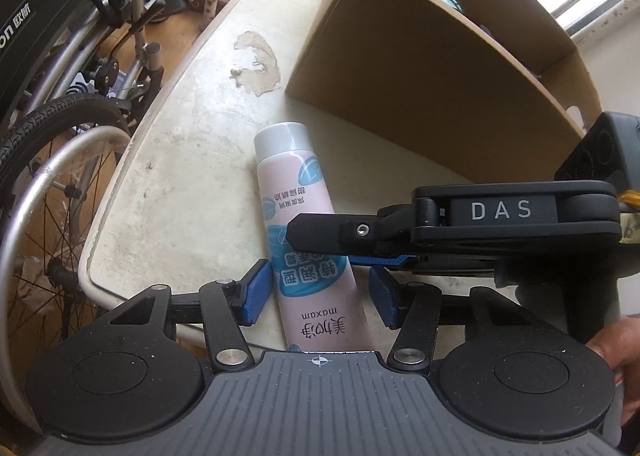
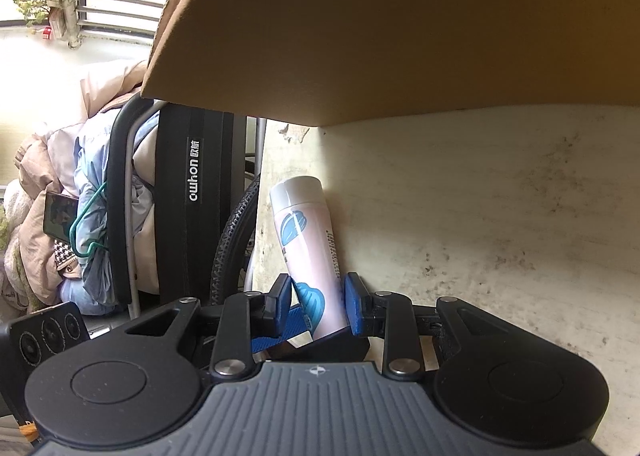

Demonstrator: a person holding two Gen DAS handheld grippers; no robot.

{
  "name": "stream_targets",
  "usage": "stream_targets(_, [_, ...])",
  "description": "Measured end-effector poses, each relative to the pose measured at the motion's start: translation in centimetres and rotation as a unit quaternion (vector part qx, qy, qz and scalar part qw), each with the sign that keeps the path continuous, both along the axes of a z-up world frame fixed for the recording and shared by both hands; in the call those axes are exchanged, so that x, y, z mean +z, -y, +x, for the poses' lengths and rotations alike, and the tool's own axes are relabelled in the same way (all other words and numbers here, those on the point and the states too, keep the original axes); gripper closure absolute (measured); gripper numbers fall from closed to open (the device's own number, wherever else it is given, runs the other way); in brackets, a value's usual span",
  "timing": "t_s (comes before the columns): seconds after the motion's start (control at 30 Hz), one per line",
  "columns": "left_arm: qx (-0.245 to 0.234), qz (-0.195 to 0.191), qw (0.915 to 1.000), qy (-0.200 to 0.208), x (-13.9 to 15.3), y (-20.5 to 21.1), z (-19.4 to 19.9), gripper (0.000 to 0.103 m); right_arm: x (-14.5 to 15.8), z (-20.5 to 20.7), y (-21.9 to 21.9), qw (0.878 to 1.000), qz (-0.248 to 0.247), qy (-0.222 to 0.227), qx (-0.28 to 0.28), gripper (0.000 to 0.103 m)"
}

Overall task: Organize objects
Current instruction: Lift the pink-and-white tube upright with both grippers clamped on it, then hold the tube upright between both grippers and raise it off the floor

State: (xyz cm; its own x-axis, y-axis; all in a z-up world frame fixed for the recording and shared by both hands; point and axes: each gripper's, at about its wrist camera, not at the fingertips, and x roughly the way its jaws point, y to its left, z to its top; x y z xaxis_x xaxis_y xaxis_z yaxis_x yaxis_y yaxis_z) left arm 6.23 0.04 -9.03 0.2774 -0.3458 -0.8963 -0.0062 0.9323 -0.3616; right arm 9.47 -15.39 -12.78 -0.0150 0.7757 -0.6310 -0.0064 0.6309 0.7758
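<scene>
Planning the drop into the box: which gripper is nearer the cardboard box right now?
Right. The right gripper crosses the pink tube at its middle, close before the cardboard box wall; the left gripper straddles the tube's bottom end, farther from the box.

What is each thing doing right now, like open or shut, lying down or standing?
Pink tube: lying on the table, cap on, pointing away.
Left gripper: open, fingers either side of the tube.
Right gripper: fingers closed in on the tube; can't tell whether they press it.
Cardboard box: open, standing on the table.
Wheelchair: parked beside the table.
</scene>
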Motion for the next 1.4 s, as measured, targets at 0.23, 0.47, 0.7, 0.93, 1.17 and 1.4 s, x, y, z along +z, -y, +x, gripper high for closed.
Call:
stream_targets(0.23, [0.003, -0.023, 0.9997, -0.012, -0.2, -0.6, 0.3, 0.045, -1.2, 0.1, 1.3, 0.998, 0.042, -0.040, -0.020, 0.073])
stream_targets(0.47, [0.006, -0.046, 0.9988, -0.013, -0.4, -1.0, 0.2, 0.048, -2.1, 0.1, 2.3, 0.995, 0.074, -0.063, -0.038, 0.073])
stream_targets(0.7, [-0.001, -0.064, 0.9978, -0.017, -0.3, -1.1, -0.2, 0.050, -1.9, 0.2, 3.0, 0.993, 0.095, -0.061, -0.034, 0.073])
stream_targets(0.93, [-0.024, -0.039, 0.9989, -0.007, 0.2, -0.2, -0.5, 0.059, -1.9, 0.0, 3.0, 0.992, 0.100, -0.063, -0.030, 0.073])
stream_targets(1.17, [-0.029, -0.017, 0.9994, -0.010, 0.8, 0.4, -0.3, 0.059, -2.1, -0.1, 3.3, 0.992, 0.105, -0.064, -0.039, 0.073])
stream_targets(1.4, [-0.034, 0.021, 0.9988, -0.030, 0.8, 1.4, 0.3, 0.059, -1.9, -0.4, 2.9, 0.994, 0.085, -0.053, -0.041, 0.073])
